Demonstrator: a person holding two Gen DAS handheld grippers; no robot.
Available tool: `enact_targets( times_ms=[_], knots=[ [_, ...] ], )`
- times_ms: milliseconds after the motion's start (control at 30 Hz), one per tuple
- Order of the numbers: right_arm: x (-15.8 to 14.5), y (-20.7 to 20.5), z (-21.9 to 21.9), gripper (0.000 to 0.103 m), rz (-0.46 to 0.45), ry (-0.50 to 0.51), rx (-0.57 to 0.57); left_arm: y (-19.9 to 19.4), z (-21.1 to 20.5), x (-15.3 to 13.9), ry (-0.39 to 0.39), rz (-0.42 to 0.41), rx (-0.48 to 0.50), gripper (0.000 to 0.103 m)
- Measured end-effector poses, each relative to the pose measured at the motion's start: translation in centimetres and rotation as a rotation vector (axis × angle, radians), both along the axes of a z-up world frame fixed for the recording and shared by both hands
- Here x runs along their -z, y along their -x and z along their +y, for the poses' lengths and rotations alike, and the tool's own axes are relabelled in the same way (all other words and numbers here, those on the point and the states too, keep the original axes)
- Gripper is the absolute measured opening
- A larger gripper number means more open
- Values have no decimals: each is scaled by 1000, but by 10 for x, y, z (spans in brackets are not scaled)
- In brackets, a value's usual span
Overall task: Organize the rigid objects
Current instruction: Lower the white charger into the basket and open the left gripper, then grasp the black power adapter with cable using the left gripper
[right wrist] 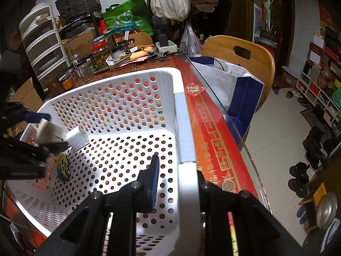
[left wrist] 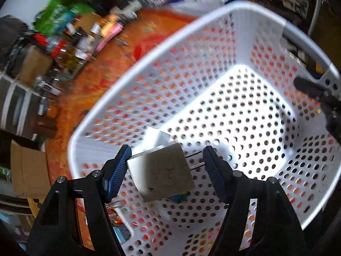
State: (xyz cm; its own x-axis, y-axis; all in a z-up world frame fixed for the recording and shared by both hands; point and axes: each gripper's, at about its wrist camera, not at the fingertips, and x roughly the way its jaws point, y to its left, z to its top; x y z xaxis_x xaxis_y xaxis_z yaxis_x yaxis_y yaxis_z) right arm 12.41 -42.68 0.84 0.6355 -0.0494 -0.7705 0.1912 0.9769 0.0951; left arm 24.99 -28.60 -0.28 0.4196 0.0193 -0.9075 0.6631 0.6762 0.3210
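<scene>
A white perforated basket [left wrist: 132,79] stands on the red-orange table; it also shows in the right wrist view [right wrist: 185,132]. My left gripper [left wrist: 165,171] is over the basket's near corner, its blue pads [left wrist: 118,171] apart, with a white plug adapter [left wrist: 162,170] between them, prongs toward the right pad. The adapter looks loose in the wide jaws. In the right wrist view the left gripper [right wrist: 45,132] holds the adapter [right wrist: 49,132] above a second white adapter [right wrist: 76,137] and a yellow toy car [right wrist: 63,167] on the basket floor. My right gripper [right wrist: 177,183] is shut on the basket's right rim.
Jars, bottles, a green bag and boxes [right wrist: 100,51] crowd the table's far end beside plastic drawers [right wrist: 44,49]. A wooden chair [right wrist: 240,55] with a white-blue bag stands past the table's glass edge [right wrist: 234,128]. Shoes and shelves line the floor at right.
</scene>
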Motion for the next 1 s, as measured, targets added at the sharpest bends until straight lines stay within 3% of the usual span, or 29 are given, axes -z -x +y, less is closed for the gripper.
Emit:
enact_targets(
  times_ms=[200,467,567,600,700,767,867,933,1000],
  knots=[
    [0,2,-1,21,-11,-10,1,-5,-17,43,-168,53,23,68],
    [0,2,-1,23,-18,-20,-11,-3,-18,58,-199,95,32,68],
    [0,2,-2,24,-18,-22,-13,-9,-16,55,-178,95,30,79],
    [0,2,-1,24,-18,-21,-12,-12,-14,51,-165,83,33,86],
    [0,2,-1,24,-18,-21,-12,-20,-2,33,-97,6,7,88],
    [-1,2,0,24,-16,-19,-13,-12,18,6,10,-40,-31,88],
    [-1,1,1,24,-10,-14,-17,20,74,-54,183,-186,-85,91],
    [-2,0,1,24,-10,-9,-19,45,113,-83,265,-280,-135,103],
    [-1,0,1,24,-9,-9,-18,68,160,-98,328,-353,-205,103]
  ],
)
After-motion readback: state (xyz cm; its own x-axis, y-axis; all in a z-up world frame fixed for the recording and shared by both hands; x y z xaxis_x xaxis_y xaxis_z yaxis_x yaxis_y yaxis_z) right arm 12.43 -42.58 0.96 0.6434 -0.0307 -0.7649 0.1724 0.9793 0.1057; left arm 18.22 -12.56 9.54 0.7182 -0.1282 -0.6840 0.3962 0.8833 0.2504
